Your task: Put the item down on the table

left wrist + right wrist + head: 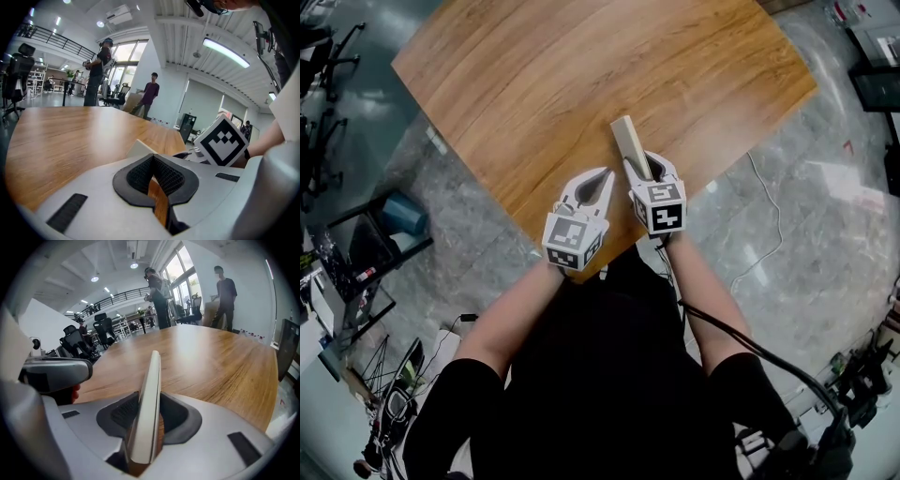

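Observation:
A thin, flat cream item [630, 145] stands on its narrow edge between the jaws of my right gripper [645, 165], over the near corner of the wooden table [581, 75]. In the right gripper view the item [148, 408] runs forward out of the right gripper [153, 405]. A slit of wood shows between it and the right-hand pad, so the pads do not press it. I cannot tell whether it rests on the table. My left gripper [607, 174] sits just to the left, its tips together and empty. The left gripper view shows the left gripper [152, 161] and the item's corner [138, 149].
The table's near edge runs just under both grippers, with grey stone floor below. A blue bin [401, 214] and racks stand at the left, and a white cable [769, 225] lies on the floor at the right. People [226, 294] and office chairs [103, 329] stand beyond the table's far side.

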Available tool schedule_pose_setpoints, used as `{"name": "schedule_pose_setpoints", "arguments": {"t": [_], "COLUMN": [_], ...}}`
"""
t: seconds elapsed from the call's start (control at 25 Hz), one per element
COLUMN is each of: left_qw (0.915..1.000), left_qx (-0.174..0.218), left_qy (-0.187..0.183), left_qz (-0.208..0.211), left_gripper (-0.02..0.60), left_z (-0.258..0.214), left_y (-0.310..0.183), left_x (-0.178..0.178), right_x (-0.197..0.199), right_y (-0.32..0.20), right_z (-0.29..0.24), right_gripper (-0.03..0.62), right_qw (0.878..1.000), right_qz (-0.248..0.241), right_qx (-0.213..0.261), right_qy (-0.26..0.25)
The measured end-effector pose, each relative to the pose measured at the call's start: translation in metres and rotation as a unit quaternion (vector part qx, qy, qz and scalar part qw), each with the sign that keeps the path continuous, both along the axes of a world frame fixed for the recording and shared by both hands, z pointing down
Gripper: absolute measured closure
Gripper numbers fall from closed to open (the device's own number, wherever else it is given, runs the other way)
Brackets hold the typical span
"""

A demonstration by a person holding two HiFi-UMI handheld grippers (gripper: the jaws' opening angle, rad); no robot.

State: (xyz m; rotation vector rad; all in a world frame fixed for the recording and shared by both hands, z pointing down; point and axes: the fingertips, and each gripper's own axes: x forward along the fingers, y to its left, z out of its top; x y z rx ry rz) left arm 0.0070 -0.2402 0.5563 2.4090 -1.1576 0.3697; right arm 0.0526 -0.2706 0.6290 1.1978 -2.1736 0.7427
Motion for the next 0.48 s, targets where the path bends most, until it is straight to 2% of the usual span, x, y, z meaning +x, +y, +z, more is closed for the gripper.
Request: {"name": "schedule_pose_setpoints", "arguments": {"t": [0.2, 0.48], "left_qw": [0.9999, 0.9979], "left_qx": [0.014, 0.062], "left_qy": [0.002, 0.019], "left_qz": [-0.003, -0.005], "left_gripper": [0.578, 0.578], "left_z": [-0.015, -0.076], "left_y": [0.003, 0.019], "left_x": [-0.004, -0.009], "right_x": [0.005, 0.007], "right_y": [0.004, 0.037], "right_z": [-0.052, -0.139], "right_gripper": [0.450, 0.451], "right_qw": [0.998, 0.991], "right_qz": [0.019, 0.044], "right_qx": [0.049, 0.116], "right_qy": [-0.018, -0.043]}}
